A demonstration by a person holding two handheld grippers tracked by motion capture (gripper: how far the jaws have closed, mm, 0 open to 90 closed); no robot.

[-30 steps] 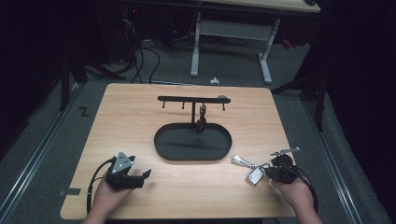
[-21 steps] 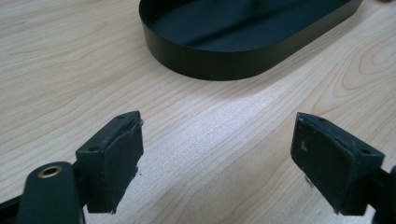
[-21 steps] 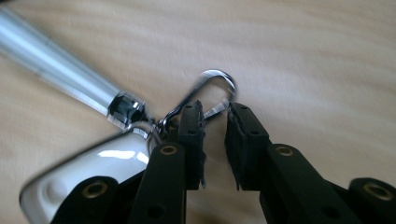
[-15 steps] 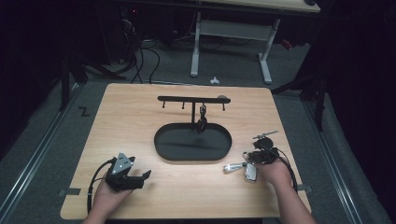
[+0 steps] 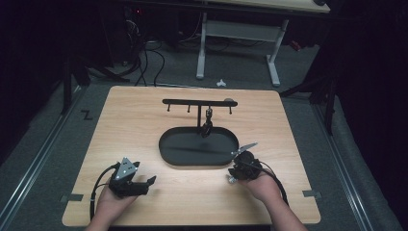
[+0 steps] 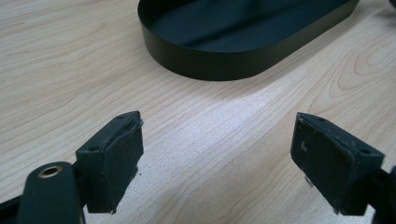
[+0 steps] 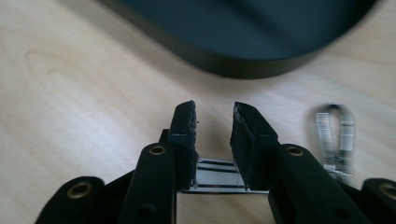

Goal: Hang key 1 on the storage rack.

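A black oval tray (image 5: 166, 149) lies mid-table, and its wall (image 6: 210, 65) shows ahead in the left gripper view. Behind it a black hook rack (image 5: 198, 102) carries a small dark item (image 5: 207, 127) over the tray. My right gripper (image 5: 238, 169) sits at the tray's near right end. Its jaws have just been opening, with a narrow gap at the tips (image 7: 214, 112). A shiny metal piece (image 7: 219, 177) lies low between and under them, unpressed. A silver loop (image 7: 334, 140) rests on the wood beside them. My left gripper (image 5: 146, 185) rests at the front left, its jaws wide apart (image 6: 217, 144) with nothing between.
The wooden table (image 5: 130, 125) stands on a dark floor, with a white desk frame (image 5: 235, 33) and cables behind it. A small white object (image 5: 221, 83) lies on the floor beyond the far edge. Bare wood stretches between the two hands.
My right hand has slid left along the table's front, carrying the silver piece to the tray's near right end. The left hand has stayed put.
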